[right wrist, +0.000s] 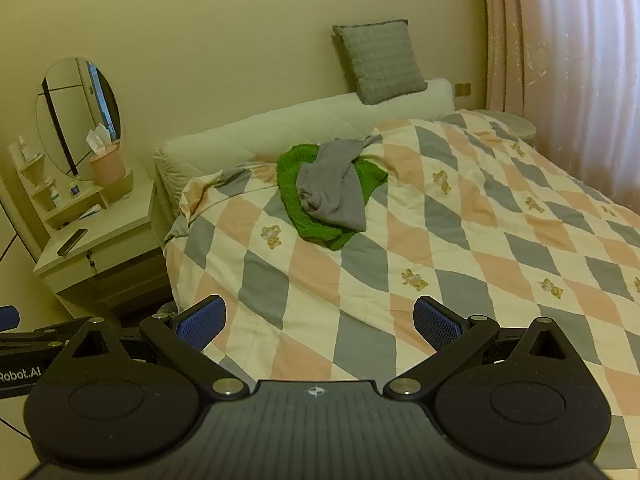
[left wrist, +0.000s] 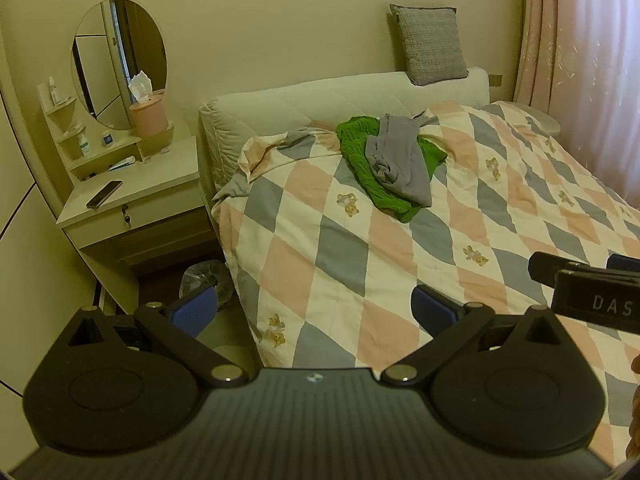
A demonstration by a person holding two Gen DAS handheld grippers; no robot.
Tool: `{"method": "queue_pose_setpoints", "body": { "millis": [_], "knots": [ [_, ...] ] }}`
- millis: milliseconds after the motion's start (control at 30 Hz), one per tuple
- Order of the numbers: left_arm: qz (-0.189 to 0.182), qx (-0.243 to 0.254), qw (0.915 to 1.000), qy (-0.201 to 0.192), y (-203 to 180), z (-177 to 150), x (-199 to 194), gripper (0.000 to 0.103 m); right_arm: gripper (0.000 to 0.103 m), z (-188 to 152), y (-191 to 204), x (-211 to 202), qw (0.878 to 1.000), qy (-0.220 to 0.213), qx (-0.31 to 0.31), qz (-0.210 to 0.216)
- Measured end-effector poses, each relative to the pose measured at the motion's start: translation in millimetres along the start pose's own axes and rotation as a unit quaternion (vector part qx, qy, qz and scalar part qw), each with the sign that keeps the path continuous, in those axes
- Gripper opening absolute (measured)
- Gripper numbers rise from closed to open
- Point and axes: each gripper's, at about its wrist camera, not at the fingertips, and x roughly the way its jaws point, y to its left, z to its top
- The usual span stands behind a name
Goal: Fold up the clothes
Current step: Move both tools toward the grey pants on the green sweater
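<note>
Since both garments lie in a loose heap near the head of the bed (right wrist: 460,240), nothing of the folding looks begun. The grey garment (right wrist: 332,188) is crumpled on top of the green knit (right wrist: 296,208), covering its middle and leaving green showing at the left, the lower edge and the right corner. They rest on the chequered quilt just below the white headboard (right wrist: 280,124), well apart from both tools.

The left tool (left wrist: 314,314) hovers over the near left edge of the bed with its blue pads spread wide and nothing between them. The right tool (right wrist: 320,322) is likewise released and empty, held just beside the other and aimed down toward the quilt.

Everything remains: reaching the pile, lifting the grey piece off, spreading each flat, then folding. What kind of garment either is I cannot tell from this crumpled state; the grey one may have sleeves.
</note>
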Motion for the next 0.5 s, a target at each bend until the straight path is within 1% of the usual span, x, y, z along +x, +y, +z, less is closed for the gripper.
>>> {"method": "queue_pose_setpoints", "body": {
  "millis": [233,500],
  "knots": [
    [0.001,0.001,1.0,0.001,2.1,0.5,0.8,0.102,0.103,-5.0,2.4,-0.6,1.0,-0.003,0.002,0.001],
    [0.003,-0.008,1.0,0.002,8.0,0.3,-3.0,0.102,0.103,1.1,2.2,-2.3,1.0,-0.005,0.002,0.001]
  ]
}}
